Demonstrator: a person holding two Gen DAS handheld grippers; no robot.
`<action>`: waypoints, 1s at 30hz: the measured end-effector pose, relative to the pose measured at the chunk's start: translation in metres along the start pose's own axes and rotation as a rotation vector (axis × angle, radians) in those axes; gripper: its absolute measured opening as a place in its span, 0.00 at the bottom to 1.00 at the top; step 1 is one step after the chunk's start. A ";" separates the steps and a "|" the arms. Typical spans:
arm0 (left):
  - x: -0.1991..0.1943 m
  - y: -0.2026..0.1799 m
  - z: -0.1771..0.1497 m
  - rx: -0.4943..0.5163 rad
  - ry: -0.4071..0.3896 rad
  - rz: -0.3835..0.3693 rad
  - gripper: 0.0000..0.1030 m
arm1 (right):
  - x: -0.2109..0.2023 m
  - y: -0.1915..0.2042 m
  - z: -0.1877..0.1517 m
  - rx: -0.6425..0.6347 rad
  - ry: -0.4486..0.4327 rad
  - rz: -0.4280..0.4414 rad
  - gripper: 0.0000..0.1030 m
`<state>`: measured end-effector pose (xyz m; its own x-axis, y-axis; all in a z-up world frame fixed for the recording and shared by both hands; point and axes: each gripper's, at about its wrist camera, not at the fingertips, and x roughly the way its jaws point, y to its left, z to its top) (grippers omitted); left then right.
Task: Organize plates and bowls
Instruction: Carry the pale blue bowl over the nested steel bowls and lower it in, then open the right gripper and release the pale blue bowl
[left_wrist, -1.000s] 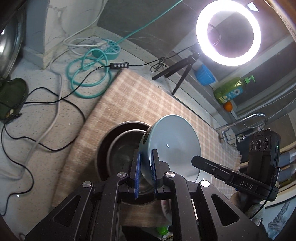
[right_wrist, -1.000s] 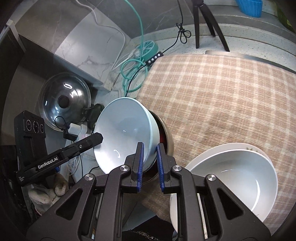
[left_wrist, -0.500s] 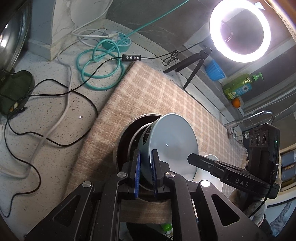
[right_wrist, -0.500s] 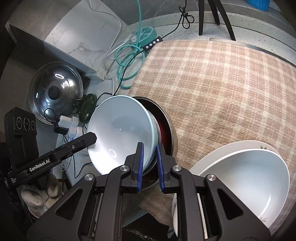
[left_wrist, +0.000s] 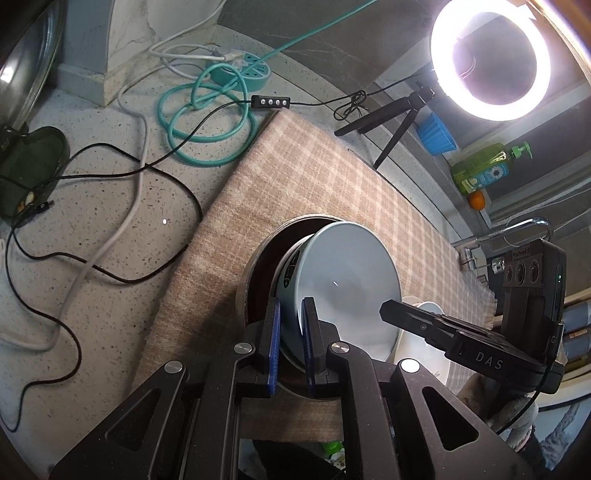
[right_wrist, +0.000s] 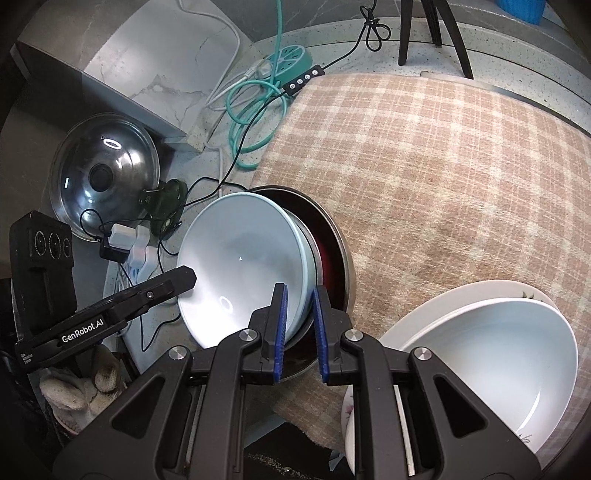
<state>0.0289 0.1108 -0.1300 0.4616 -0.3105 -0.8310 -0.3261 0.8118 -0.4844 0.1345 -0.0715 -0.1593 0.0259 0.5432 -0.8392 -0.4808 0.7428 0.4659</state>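
i'm nesting the light blue bowl (left_wrist: 343, 284) into the metal bowls (right_wrist: 334, 254), left gripper (left_wrist: 291, 343) and right gripper (right_wrist: 300, 330) both clamping its rim; next i'm levelling, then releasing.

A: What lies on the speckled counter (left_wrist: 110, 258) behind the checked cloth (left_wrist: 314, 177)?

B: A teal cable (left_wrist: 207, 122) in loops, beside a round teal power strip (left_wrist: 240, 72). A black cable (left_wrist: 129, 173) and a white cable (left_wrist: 122, 218) cross the counter too. A small black remote (left_wrist: 270, 101) with buttons sits at the cloth's corner.

A: And the light?

B: A ring light (left_wrist: 489, 61) glows on a black tripod (left_wrist: 388, 122). Near it are a blue cup (left_wrist: 436, 134) and a green soap bottle (left_wrist: 487, 164).

A: On the other side?

B: A glass pot lid (right_wrist: 105, 175) leans there, by a white plug adapter (right_wrist: 123, 236).
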 end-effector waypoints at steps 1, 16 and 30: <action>0.000 0.000 0.000 -0.001 0.000 0.001 0.09 | 0.000 0.000 0.000 -0.004 0.000 -0.002 0.14; -0.016 0.000 0.002 0.023 -0.049 0.016 0.10 | -0.013 0.013 -0.003 -0.060 -0.043 -0.022 0.33; -0.032 0.014 -0.008 0.045 -0.133 0.060 0.11 | -0.050 -0.015 -0.012 0.033 -0.143 0.021 0.46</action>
<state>0.0027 0.1282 -0.1120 0.5485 -0.1946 -0.8132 -0.3205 0.8494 -0.4193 0.1297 -0.1150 -0.1279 0.1423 0.6069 -0.7819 -0.4530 0.7423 0.4937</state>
